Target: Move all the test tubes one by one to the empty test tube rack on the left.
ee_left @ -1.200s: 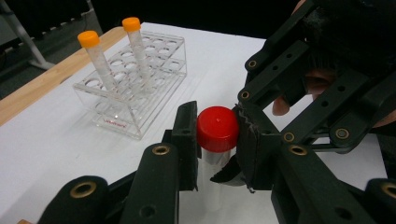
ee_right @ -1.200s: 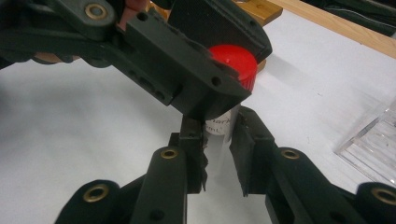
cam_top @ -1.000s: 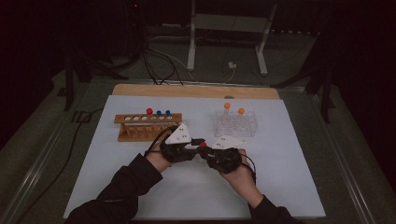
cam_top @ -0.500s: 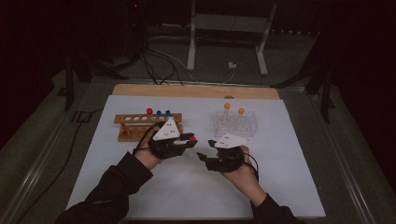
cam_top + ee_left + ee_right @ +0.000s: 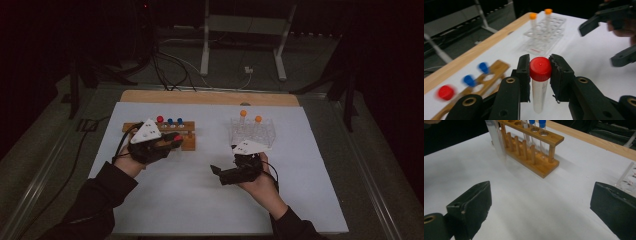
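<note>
While your left tool [image 5: 539, 75] clamps the red-capped tube [image 5: 540, 82] just before the wooden rack [image 5: 184, 134], your right tool [image 5: 541, 212], its jaws just opened wide, hangs empty over the white worktop [image 5: 200, 200] in a dark room

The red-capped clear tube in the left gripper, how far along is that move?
Handed over: the right gripper has just opened and holds nothing. In hand: the left gripper clamps the red-capped clear tube. Left: seating it in the wooden rack, probably beside the blue-capped tubes.
</note>
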`<state>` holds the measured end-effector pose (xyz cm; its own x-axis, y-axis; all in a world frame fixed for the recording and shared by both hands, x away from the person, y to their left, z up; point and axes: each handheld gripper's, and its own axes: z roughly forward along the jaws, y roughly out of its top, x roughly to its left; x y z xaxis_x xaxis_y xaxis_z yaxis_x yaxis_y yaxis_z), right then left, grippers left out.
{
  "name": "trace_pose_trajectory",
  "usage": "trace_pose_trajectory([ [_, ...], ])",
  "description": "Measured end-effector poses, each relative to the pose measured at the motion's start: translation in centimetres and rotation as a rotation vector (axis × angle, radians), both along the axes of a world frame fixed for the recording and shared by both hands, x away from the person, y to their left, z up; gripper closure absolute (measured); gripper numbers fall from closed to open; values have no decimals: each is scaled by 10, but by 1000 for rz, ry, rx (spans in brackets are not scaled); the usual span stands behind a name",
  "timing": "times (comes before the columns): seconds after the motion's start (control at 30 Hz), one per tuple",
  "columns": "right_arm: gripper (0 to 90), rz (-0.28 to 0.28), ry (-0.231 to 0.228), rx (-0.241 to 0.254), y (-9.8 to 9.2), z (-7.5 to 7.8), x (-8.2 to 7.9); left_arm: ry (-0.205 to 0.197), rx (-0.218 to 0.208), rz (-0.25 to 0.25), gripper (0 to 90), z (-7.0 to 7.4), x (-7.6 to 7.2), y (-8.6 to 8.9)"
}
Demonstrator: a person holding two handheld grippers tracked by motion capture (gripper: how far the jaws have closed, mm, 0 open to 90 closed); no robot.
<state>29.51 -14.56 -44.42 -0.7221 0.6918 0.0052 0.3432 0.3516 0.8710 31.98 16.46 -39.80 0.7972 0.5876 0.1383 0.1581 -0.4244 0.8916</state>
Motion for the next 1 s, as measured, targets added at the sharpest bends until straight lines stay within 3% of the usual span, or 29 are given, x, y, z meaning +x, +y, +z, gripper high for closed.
trace_pose_trajectory([
  [0.13, 0, 20, 4, 24, -3, 1, 0, -9, -2, 48, 719, 6, 2, 17],
  [0.3, 0, 25, -8, 12, -5, 3, -1, -24, -5, 105, 719, 15, 9, 35],
  [0.57, 0, 26, -10, 21, -7, 4, 0, -75, -75, 221, 719, 28, 26, 55],
  [0.73, 0, 23, -12, 17, -8, 4, 0, -80, -69, 275, 719, 26, 42, 58],
  [0.9, 0, 20, -12, 23, -9, 4, 1, -79, -100, 317, 720, 18, 56, 60],
  [1.0, 0, 21, -11, 22, -10, 4, 1, -71, -93, 336, 719, 11, 63, 59],
])
